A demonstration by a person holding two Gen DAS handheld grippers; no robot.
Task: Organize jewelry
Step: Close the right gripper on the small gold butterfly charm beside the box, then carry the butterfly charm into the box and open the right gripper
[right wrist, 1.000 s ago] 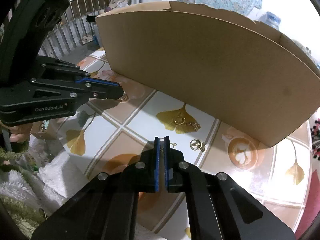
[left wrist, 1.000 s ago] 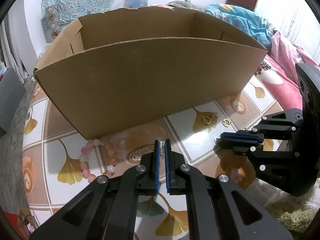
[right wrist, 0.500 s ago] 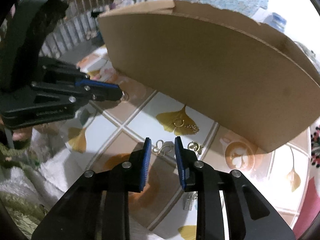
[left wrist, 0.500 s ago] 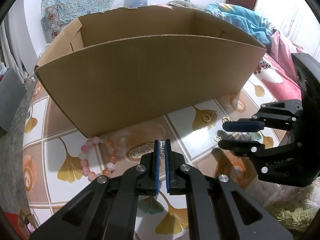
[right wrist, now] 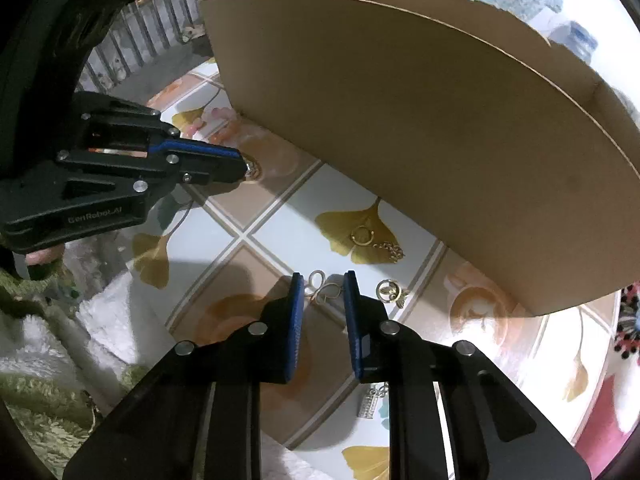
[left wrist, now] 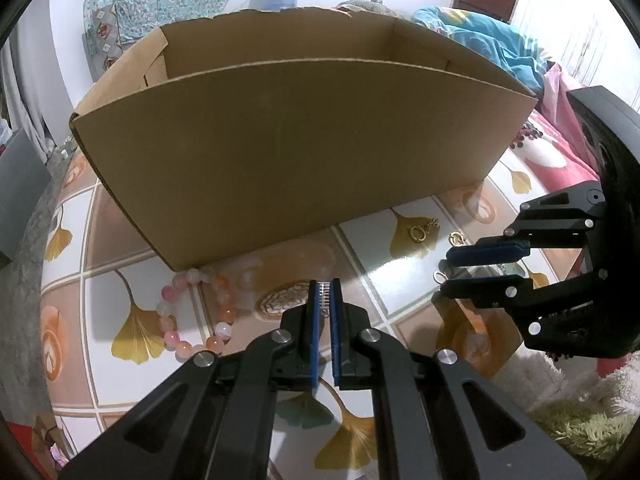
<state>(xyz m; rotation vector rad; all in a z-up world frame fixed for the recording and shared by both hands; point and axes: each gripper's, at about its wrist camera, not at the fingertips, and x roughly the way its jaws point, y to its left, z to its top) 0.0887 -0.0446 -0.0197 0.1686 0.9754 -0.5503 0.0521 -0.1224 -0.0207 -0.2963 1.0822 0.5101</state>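
Note:
My left gripper (left wrist: 325, 286) is shut on a small silver rhinestone piece (left wrist: 325, 298), held above the table in front of the cardboard box (left wrist: 304, 148). My right gripper (right wrist: 320, 286) is open, its jaws on either side of a gold twisted earring (right wrist: 322, 286) on the table. It also shows in the left wrist view (left wrist: 444, 270). A gold ring with chain (right wrist: 372, 240) and a round gold earring (right wrist: 389, 290) lie near the box. A pink and orange bead bracelet (left wrist: 192, 312) lies left of my left gripper.
The box (right wrist: 420, 132) stands on a tile-patterned table (left wrist: 404, 276) and blocks the far side. A silver bar pendant (right wrist: 370, 402) lies under my right gripper. Fluffy rugs (left wrist: 580, 412) edge the table. Bedding (left wrist: 492, 44) lies behind.
My right gripper has opened from shut and come down around the gold twisted earring. My left gripper has stayed shut on the rhinestone piece, nearly still.

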